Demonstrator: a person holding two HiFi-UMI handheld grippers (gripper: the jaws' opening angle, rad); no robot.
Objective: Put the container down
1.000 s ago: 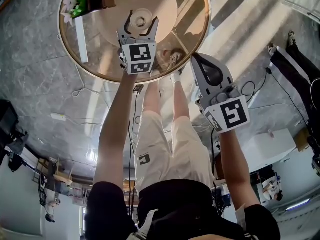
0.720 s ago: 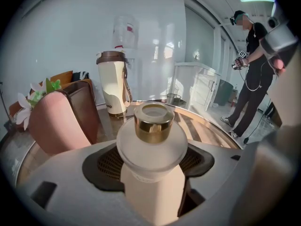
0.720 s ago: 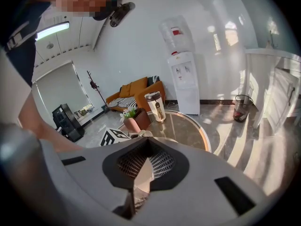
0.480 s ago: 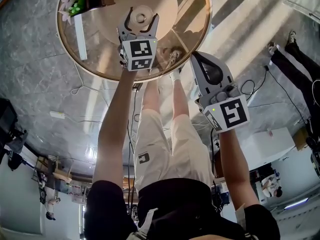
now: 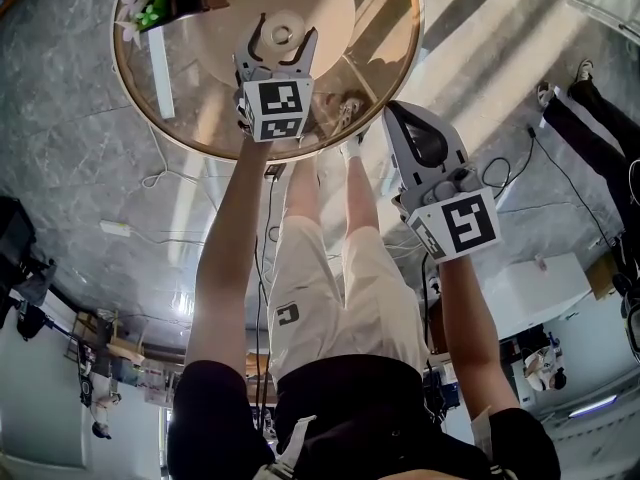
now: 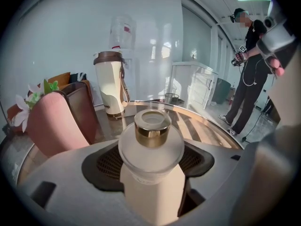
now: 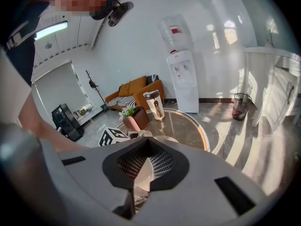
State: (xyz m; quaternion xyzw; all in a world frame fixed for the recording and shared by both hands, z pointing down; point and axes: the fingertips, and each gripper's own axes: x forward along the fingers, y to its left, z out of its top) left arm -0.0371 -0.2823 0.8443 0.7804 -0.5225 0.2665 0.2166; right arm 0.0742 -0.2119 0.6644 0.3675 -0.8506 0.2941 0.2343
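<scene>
Gripping frosted, gold-collared container (image 6: 151, 147) upright in left gripper (image 5: 277, 40), over round glass table (image 5: 200, 103), near centre. Cannot tell if touching the glass. Holding right gripper (image 5: 396, 118) clenched on nothing, by table rim.

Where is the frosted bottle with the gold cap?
The bottle sits clamped in the left gripper over the round glass table, top centre of the head view.

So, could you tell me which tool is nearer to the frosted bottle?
Left. The left tool is clamped on the frosted bottle over the table; the right tool hangs apart, shut, just outside the table's rim.
</scene>
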